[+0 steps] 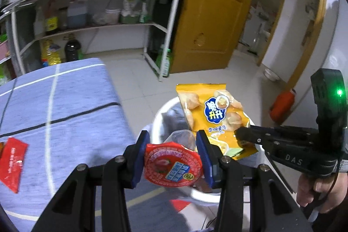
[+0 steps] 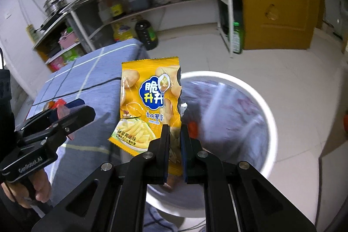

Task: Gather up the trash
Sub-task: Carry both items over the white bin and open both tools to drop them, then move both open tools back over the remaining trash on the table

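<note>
In the left wrist view my left gripper [image 1: 173,145] is shut on a round red-lidded jelly cup [image 1: 174,164], its blue pads pressing on both sides. It hangs at the table's edge, just before the white bin [image 1: 159,116]. My right gripper [image 1: 239,136] comes in from the right, shut on the lower corner of a yellow potato-stick bag [image 1: 214,114] held upright over the bin. In the right wrist view the right gripper [image 2: 174,129] pinches that bag [image 2: 150,101] above the lined white bin [image 2: 250,88]. The left gripper [image 2: 78,107] is at the left with the red cup [image 2: 62,111].
A red wrapper [image 1: 12,163] lies on the blue checked tablecloth [image 1: 65,101] at the left. A small red scrap [image 1: 179,204] shows near the bin's base. Behind stand a metal shelf rack [image 1: 97,25] with bottles, a yellow door [image 1: 208,25] and an orange object [image 1: 282,105] on the tiled floor.
</note>
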{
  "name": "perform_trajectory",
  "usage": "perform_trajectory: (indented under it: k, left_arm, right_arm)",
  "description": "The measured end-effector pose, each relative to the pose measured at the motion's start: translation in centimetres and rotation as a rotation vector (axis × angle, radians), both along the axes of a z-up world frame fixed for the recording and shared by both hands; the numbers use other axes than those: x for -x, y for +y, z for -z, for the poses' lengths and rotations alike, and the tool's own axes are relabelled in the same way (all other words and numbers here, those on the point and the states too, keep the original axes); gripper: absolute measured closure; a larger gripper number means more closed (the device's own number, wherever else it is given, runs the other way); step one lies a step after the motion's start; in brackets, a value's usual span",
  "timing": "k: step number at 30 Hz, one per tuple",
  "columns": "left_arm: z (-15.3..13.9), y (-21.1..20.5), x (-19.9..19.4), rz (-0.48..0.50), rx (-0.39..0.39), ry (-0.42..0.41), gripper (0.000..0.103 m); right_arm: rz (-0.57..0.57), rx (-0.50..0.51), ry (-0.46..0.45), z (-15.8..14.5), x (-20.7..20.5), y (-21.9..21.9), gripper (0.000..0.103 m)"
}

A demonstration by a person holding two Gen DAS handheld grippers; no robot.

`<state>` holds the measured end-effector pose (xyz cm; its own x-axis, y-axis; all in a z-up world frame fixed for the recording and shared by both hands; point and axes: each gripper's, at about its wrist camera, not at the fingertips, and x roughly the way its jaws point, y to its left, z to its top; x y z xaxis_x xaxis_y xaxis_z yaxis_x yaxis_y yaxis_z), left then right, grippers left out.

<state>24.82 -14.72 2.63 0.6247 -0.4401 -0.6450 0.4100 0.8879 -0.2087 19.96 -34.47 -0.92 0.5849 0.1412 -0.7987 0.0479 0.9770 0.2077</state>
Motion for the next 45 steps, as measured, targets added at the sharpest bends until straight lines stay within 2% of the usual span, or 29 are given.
perform_trajectory:
  k: [8, 17, 19, 21, 24, 34, 45]
  left_arm:
    - [1.1, -4.0, -0.6, 0.032, -0.005, 0.036, 0.056]
    - [3.2, -6.8, -1.1, 0.056, -0.036, 0.074, 0.056]
    - [3.6, -7.0, -1.4, 0.056, -0.055, 0.079, 0.054]
    - [3.8, -7.0, -1.6, 0.054, -0.061, 0.081, 0.047]
    - [3.8, -6.7, -1.5, 0.044, -0.052, 0.083, 0.041]
    - [2.6, -5.0, -0.9, 0.021, -0.028, 0.064, 0.041]
    - [-0.4, 2.3, 2.6, -0.042, 0.021, 0.015, 0.041]
  right_arm:
    - [0.050, -0.010, 0.042, 1.6, 1.0, -3.4, 0.094]
    - [0.090, -0.004, 0.090, 2.7, 1.1, -5.0, 0.092]
    - [0.105, -0.006, 0.099, 3.1, 1.1, -5.5, 0.092]
    - [0.116, -0.013, 0.098, 3.2, 1.2, -5.9, 0.092]
    - [0.124, -0.006, 0.088, 3.0, 1.3, -6.0, 0.088]
    - [0.117, -0.003, 0.017, 0.6, 2.2, -5.2, 0.085]
    - [-0.058, -0.033, -0.107, -3.0, 3.0, 1.4, 0.084]
